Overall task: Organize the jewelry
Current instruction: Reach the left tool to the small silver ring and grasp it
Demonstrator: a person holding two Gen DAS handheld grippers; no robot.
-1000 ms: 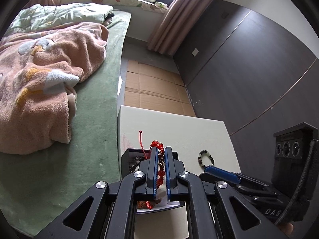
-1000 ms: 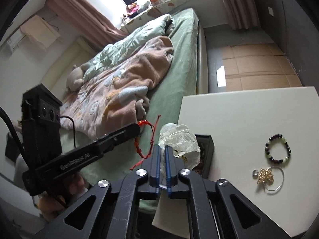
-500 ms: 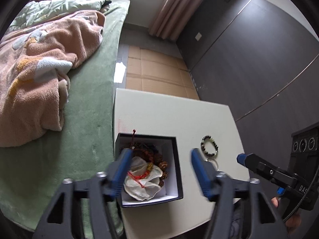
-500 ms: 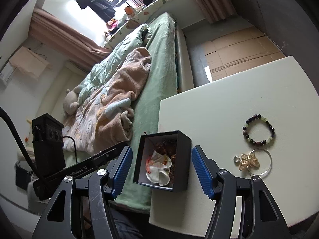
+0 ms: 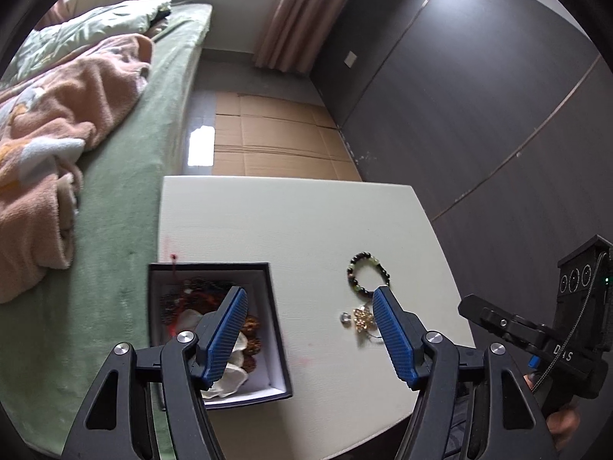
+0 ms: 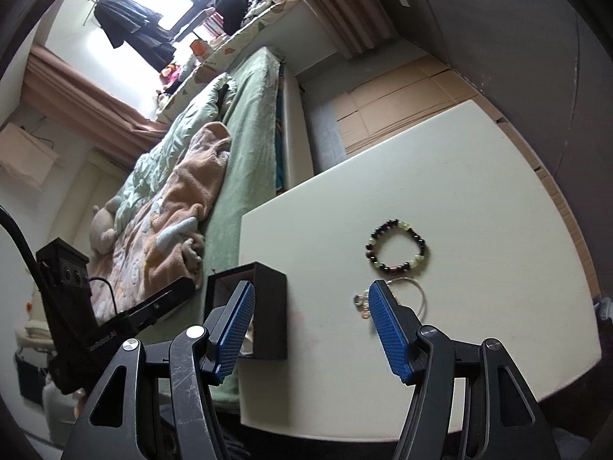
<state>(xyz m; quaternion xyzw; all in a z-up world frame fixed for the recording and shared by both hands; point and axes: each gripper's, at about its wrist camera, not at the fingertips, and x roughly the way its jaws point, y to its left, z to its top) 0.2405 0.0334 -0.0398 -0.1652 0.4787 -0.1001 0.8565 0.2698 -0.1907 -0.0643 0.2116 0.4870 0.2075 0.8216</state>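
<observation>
Jewelry lies on and beside a dark box at the near end of a pale table (image 5: 291,222) that stands against a bed (image 5: 126,207) spread with a green sheet and a rumpled peach blanket (image 5: 53,122). Flattened cardboard (image 5: 276,142) covers the floor beyond the table's far edge, below a dark panelled wall (image 5: 479,88). The black jewelry box (image 5: 277,329), white inside, sits at the table's left near corner next to the bed, holding brown beads, a red cord and a crumpled white cloth (image 5: 230,375). Well apart from it, toward the table's right side, a bracelet (image 5: 369,274) of dark and pale green beads lies flat, and just nearer than that rest a gold flower charm (image 5: 362,316) on a thin wire ring and a small silver ring (image 5: 345,317). Left gripper (image 5: 308,331) hovers above the near table edge with its blue-padded jaws spread wide and holding nothing, one finger over the box and the other by the charm. Right gripper (image 6: 310,331) likewise hangs with jaws wide apart and nothing between them, straddling the gap between box and charm, in the right wrist view.
</observation>
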